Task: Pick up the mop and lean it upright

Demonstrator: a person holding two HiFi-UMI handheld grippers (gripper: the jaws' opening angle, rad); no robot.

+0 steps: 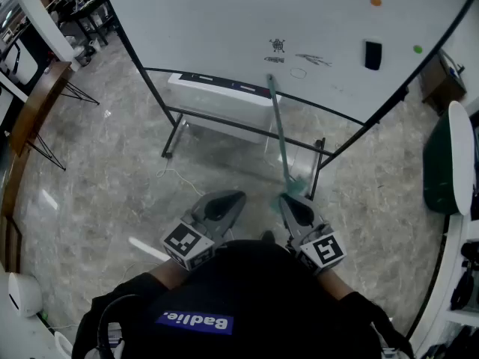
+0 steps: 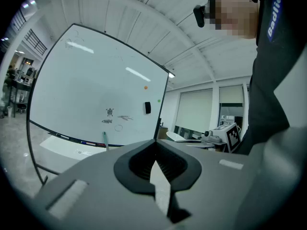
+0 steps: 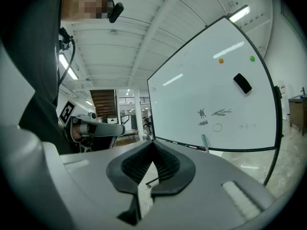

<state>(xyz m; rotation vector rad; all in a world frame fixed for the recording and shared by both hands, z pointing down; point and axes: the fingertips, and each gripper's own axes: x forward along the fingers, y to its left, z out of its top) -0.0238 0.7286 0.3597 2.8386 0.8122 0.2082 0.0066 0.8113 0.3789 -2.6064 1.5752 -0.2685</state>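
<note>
Mop point(image 1: 281, 139): a thin teal pole standing nearly upright on the glossy marbled floor point(image 1: 112, 170). Its top rests against the long white tray point(image 1: 217, 94) of the smooth whiteboard point(image 1: 224, 21); small dark markers lie in the tray. Left gripper point(image 1: 236, 197) and right gripper point(image 1: 287, 200): grey shells with ribbed black pads, near the person, jaws together on nothing.

Mop point(image 1: 280, 129): one, slim pale-teal handle, standing near upright, top end leaned on the whiteboard point(image 1: 224, 21); lower end blurred, just ahead of my right gripper point(image 1: 287, 199).
</note>
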